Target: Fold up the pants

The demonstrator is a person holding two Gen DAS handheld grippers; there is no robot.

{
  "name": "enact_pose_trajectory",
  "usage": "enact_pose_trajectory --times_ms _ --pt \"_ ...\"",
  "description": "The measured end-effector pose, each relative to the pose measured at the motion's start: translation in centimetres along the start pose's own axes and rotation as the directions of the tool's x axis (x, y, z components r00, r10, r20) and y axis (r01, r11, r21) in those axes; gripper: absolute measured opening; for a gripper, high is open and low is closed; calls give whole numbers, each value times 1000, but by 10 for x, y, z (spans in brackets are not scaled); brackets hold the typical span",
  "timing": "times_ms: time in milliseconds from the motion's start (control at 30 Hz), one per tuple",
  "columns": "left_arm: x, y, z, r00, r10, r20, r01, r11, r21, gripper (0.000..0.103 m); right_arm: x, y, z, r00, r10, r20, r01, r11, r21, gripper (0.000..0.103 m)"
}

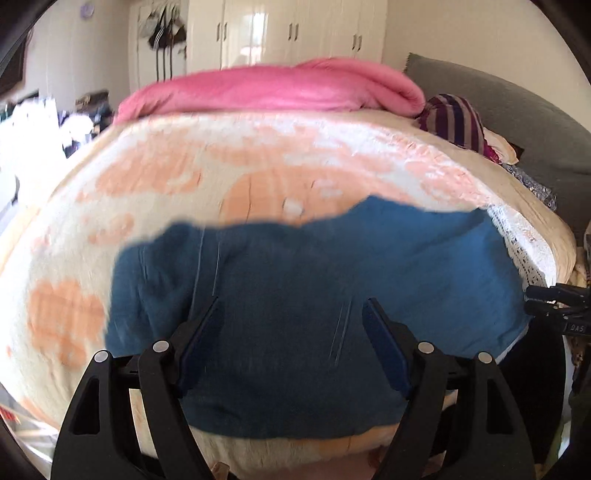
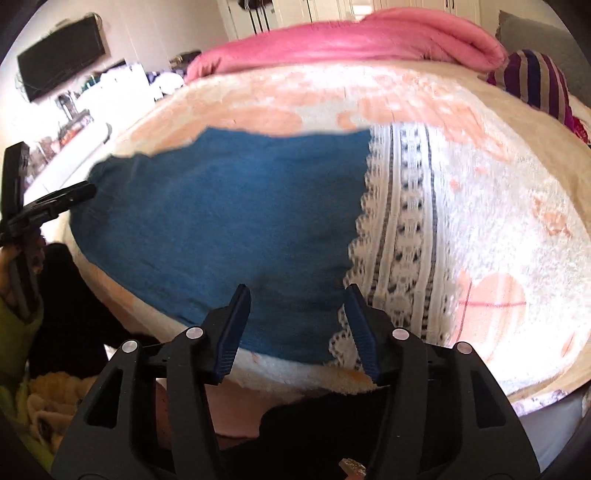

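Observation:
The blue pants [image 1: 295, 295] lie flat on a cream and orange blanket [image 1: 147, 166] on the bed; in the right wrist view the pants [image 2: 229, 206] end in a white lace band [image 2: 402, 229]. My left gripper [image 1: 290, 306] is open and empty, just above the middle of the blue cloth. My right gripper [image 2: 295, 291] is open and empty over the near edge where blue cloth meets lace. The right gripper also shows at the right edge of the left wrist view [image 1: 554, 299], and the left gripper at the left edge of the right wrist view [image 2: 51, 206].
A pink duvet [image 1: 273, 88] is heaped at the far side of the bed. A striped purple garment [image 1: 454, 118] and a grey cushion [image 1: 517, 110] lie at the far right. White wardrobes [image 1: 288, 29] stand behind. A wall TV [image 2: 62, 51] and cluttered shelf are to the left.

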State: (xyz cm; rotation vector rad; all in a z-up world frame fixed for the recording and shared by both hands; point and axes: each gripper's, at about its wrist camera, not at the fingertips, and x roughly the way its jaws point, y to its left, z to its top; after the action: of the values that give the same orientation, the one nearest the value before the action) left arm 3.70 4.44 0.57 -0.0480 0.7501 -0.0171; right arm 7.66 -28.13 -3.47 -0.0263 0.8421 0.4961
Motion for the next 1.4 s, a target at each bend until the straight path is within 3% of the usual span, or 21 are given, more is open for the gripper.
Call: enact_pose_trajectory --times_ms 200,367,467,567,767,933,967,1033,1067,1100,1233,1400 --pt "18 -20 37 996 -89 9 89 996 17 76 -16 -24 28 994 -57 96 50 996 79 47" --pt "56 -41 61 988 -143 -56 146 989 39 76 -10 -63 61 989 -68 131 46 985 165 47" --pt "87 -49 75 974 -195 -118 199 980 24 76 7 -95 83 990 -61 129 27 969 246 47" --pt "112 -52 82 968 -197 -154 203 979 22 76 27 -114 96 993 -56 106 21 954 299 47" --pt "157 -50 90 942 -258 -213 258 966 -27 76 57 -134 103 998 23 55 -39 950 310 47" --pt "177 -53 87 927 -295 -231 291 955 -53 74 78 -132 106 997 67 23 -71 956 283 35" --pt "179 -53 87 927 -300 -224 293 954 -64 69 79 -132 105 997 69 23 -73 958 276 32" --pt "179 -52 87 922 -326 -211 312 945 -96 43 77 -128 103 997 78 31 -83 963 255 24" --pt "179 -51 87 914 -349 -210 331 937 -114 18 76 -125 103 996 78 34 -84 968 237 20" --pt "180 -51 86 896 -389 -213 365 920 -144 10 74 -119 102 996 79 39 -86 975 205 18" --pt "173 -52 86 896 -402 -190 380 914 -143 6 61 -106 98 992 97 81 -108 983 147 15" --pt "161 -44 104 914 -389 -117 370 916 -154 6 48 -107 117 989 47 138 -66 988 136 14"
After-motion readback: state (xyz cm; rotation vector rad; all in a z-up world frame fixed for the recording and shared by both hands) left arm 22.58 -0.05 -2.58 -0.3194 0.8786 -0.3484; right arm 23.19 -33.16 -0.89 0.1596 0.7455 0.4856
